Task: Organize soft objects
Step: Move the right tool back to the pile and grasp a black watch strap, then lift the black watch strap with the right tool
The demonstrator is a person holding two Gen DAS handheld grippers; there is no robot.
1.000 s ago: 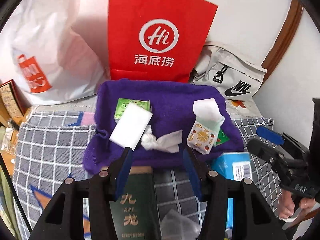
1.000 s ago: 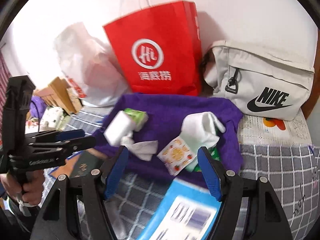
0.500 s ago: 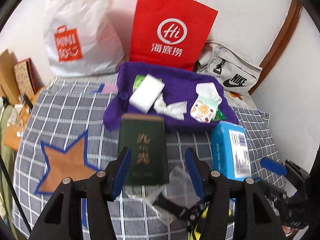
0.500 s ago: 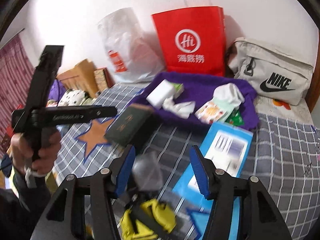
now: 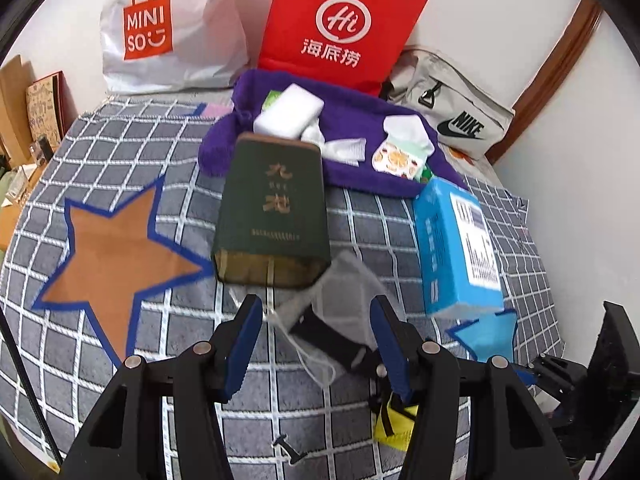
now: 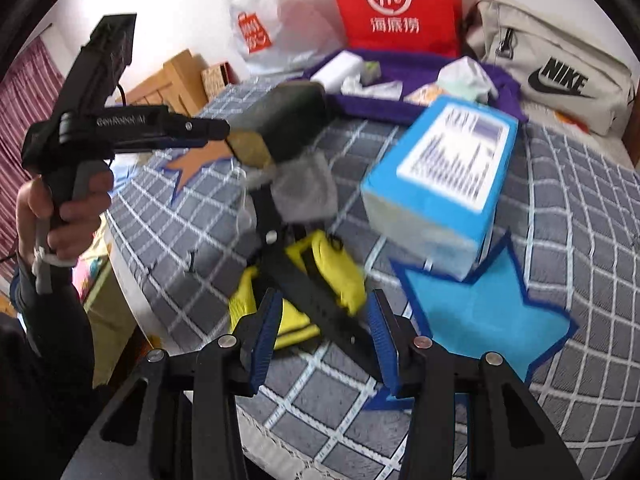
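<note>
Right-wrist view: your right gripper [image 6: 322, 330] – jaws just narrowing, empty – nears the black strap [image 6: 316, 296]; left gripper [image 5: 316, 332] open; tissues already rest on the purple towel [image 5: 352, 120].

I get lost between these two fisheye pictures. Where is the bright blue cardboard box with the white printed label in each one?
Left wrist view: the bright blue cardboard box lies at the right, on the grey checked cloth.
Right wrist view: the box sits above centre, right of middle.
Shared landmark: the red paper bag at the back wall.
</note>
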